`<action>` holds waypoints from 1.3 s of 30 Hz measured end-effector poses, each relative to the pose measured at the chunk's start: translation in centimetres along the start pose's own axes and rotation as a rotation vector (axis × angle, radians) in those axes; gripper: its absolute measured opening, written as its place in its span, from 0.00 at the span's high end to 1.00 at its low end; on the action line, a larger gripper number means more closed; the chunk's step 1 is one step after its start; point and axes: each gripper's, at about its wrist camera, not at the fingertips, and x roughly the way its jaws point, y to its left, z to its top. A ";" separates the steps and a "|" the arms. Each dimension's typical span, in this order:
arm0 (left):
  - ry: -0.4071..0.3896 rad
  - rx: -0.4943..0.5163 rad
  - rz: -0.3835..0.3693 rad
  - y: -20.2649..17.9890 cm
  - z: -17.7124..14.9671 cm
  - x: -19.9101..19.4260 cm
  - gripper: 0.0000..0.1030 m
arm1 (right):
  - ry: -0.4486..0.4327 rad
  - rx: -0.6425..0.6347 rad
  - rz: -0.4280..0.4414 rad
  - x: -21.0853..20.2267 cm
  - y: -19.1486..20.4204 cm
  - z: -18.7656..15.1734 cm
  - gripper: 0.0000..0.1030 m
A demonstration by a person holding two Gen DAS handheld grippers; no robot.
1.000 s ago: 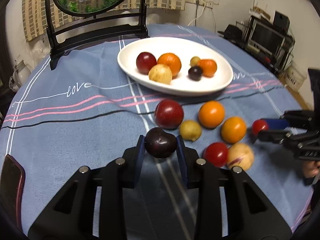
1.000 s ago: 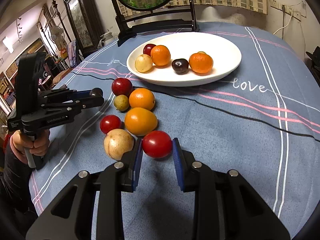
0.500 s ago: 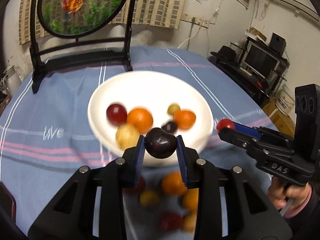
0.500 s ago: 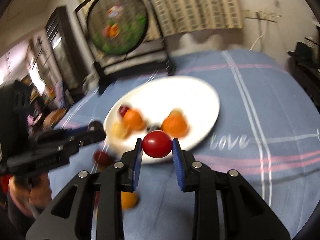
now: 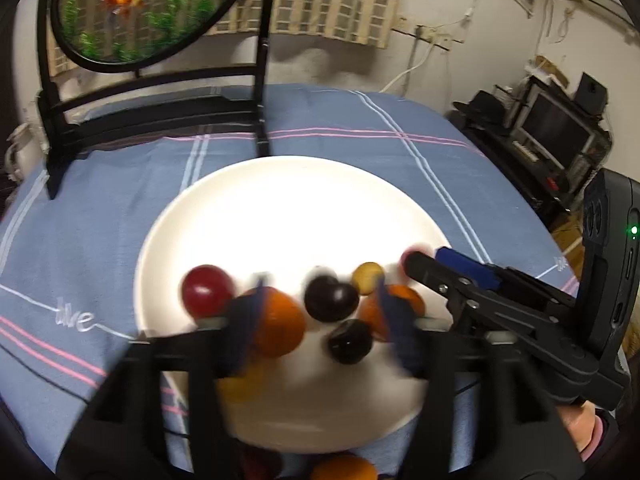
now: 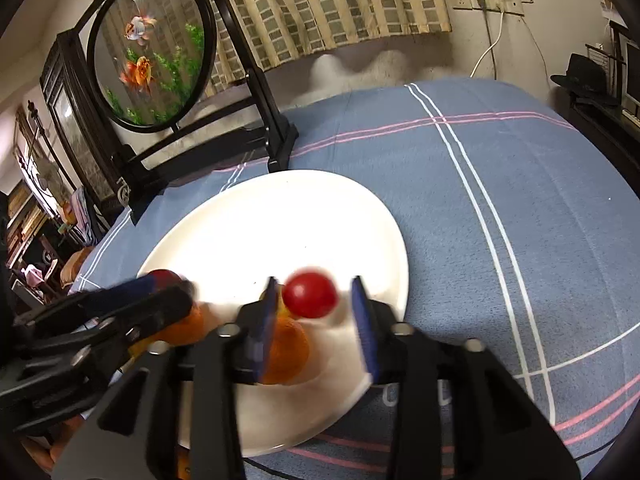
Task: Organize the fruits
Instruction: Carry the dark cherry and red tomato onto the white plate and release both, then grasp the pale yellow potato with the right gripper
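In the left wrist view the left gripper [image 5: 320, 312] has its 2 blue-padded fingers [image 5: 248, 320] spread wide over the near half of the white plate [image 5: 288, 200], holding nothing. The dark plum [image 5: 330, 298] sits in the gap between them, touching neither pad as far as the blur allows. Just nearer than it, also between the fingers, lies a smaller dark fruit [image 5: 350, 340]. An orange [image 5: 280, 326] lies against the inner side of the left finger and a second orange [image 5: 400, 304] is partly hidden behind the right finger. Outside the left finger sits a red plum [image 5: 206, 290]; just beyond the right fingertip is a small yellow fruit [image 5: 368, 276].

In the right wrist view the right gripper [image 6: 314, 312] is likewise open wide, fingers [image 6: 364, 320] clear of the red tomato [image 6: 310, 294], which sits between them, nearer the left finger, over the plate's near right part; whether it rests on the plate or is in mid-air cannot be told. Below it, by the left finger, lies an orange. To the left the other gripper reaches in over the plate.

Beyond the plate stretches the blue striped tablecloth [image 6: 500, 180], and at its far edge stands a round goldfish screen [image 6: 150, 50] on a black stand
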 end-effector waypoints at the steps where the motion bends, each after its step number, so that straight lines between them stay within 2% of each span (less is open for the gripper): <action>1: -0.017 0.003 0.009 0.1 0.0 -0.7 0.18 | 0.001 -0.002 -0.002 -0.3 0.0 0.0 0.57; 2: -0.035 0.010 0.020 0.0 0.1 -1.5 0.17 | 0.005 -0.007 -0.003 -0.8 0.1 -0.1 0.43; 3: -0.054 0.020 0.029 -0.2 0.2 -2.4 0.12 | 0.003 -0.012 -0.006 -1.2 0.2 -0.1 0.38; 4: -0.076 0.029 0.035 -0.4 0.3 -3.5 0.06 | -0.024 -0.019 -0.010 -1.9 0.4 -0.1 0.38; 8: -0.101 0.032 0.034 -0.5 -0.3 -6.5 0.04 | -0.036 -0.068 -0.013 -3.6 1.5 -0.6 0.38; 12: -0.109 0.034 0.031 0.8 -3.9 -8.6 0.02 | -0.021 -0.102 0.013 -6.4 2.9 -2.6 0.38; 18: -0.124 0.001 0.121 3.9 -9.1 -10.6 0.02 | 0.028 -0.232 0.056 -9.6 5.8 -8.0 0.38; 22: -0.127 -0.079 0.115 5.9 -9.6 -11.3 0.02 | 0.131 -0.296 0.122 -9.8 7.7 -11.2 0.37; 25: -0.126 -0.125 0.108 6.6 -9.9 -11.5 0.02 | 0.172 -0.358 0.105 -9.7 9.1 -12.7 0.37; 28: -0.139 -0.099 0.175 6.2 -9.8 -11.4 0.02 | 0.213 -0.342 0.139 -9.5 9.1 -13.1 0.37; 30: -0.141 -0.086 0.192 6.0 -9.9 -11.4 0.02 | 0.239 -0.318 0.177 -9.5 9.0 -13.2 0.37; 35: -0.103 -0.099 0.153 6.2 -10.0 -10.9 0.02 | 0.279 -0.332 0.183 -9.0 9.7 -13.9 0.37; 39: -0.105 -0.102 0.155 6.2 -10.1 -10.9 0.02 | 0.296 -0.366 0.182 -8.7 10.4 -14.5 0.37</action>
